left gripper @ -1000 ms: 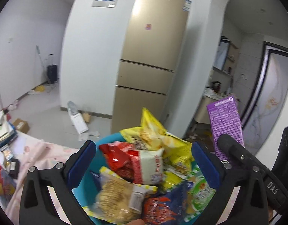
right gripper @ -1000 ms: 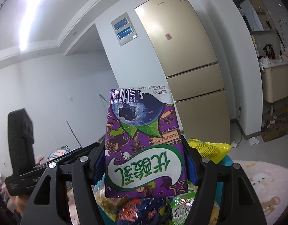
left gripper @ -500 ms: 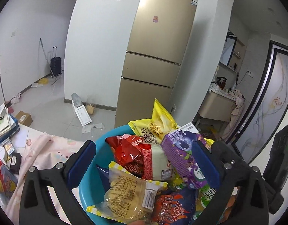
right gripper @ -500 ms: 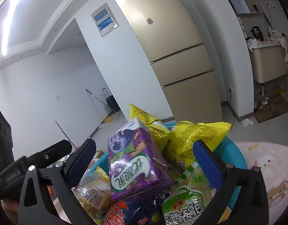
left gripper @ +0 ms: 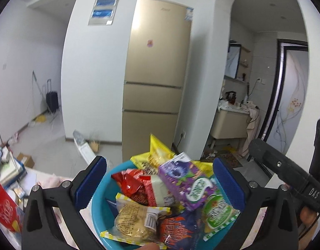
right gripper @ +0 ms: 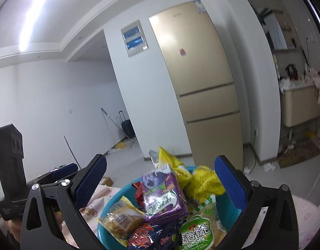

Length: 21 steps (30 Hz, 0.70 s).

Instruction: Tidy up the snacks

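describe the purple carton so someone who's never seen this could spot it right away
Start at the round blue plastic basin heaped with snack packets, in front of the tall gold fridge. Lying tilted on top of the heap is the purple drink carton. It is the only boxy, flat-sided pack there, printed with a blueberry and a white swirl, while its neighbours are crinkly yellow, red and green bags.

Teal bowl (left gripper: 98, 200) w/ purple carton (left gripper: 182, 184), yellow bags (right gripper: 203, 184), red pkt (left gripper: 130, 184); gold fridge (left gripper: 158, 79).

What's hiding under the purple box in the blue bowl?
The purple box lies on a green packet, a dark blue packet and red wrappers in the blue bowl. Deeper snacks are covered.
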Available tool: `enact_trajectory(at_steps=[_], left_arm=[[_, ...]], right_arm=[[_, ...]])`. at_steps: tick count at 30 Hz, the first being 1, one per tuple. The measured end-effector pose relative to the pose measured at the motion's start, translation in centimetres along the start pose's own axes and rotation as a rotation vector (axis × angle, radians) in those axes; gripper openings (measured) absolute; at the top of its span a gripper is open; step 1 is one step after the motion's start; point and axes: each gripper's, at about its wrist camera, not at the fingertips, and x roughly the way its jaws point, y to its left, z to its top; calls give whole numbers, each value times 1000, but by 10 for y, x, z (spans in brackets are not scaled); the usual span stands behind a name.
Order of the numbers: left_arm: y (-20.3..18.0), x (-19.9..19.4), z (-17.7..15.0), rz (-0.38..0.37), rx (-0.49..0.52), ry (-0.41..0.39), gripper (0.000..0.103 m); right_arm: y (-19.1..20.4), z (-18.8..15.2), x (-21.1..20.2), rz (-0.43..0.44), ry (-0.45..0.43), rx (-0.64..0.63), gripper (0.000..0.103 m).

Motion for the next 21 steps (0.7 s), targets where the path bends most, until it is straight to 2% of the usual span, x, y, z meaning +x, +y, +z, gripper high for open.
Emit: enact_trajectory(at_steps=[3,6,8,12,16,21], left_arm=[[-11,-17,5,6,28,-29,103],[-27,-37,11,76,54,-73,103],[-37,-54,15,52,60,-113,103],[-58,-93,27,14,99,-178,103],[-68,-130,32,6,106,-215,103],[-73,-179,27,-8,84,-227,103]], right_arm=[[13,10,-17,2,-30,-47,103],[30,19,-35,-96,-30,-109,103],[44,26,-56,-142,-84,-148,103],[61,43,-99,-164,-185,-180,103],[72,53,-134,-149,-216,-209,103],[84,47,-181,-149,-242,-222,103]])
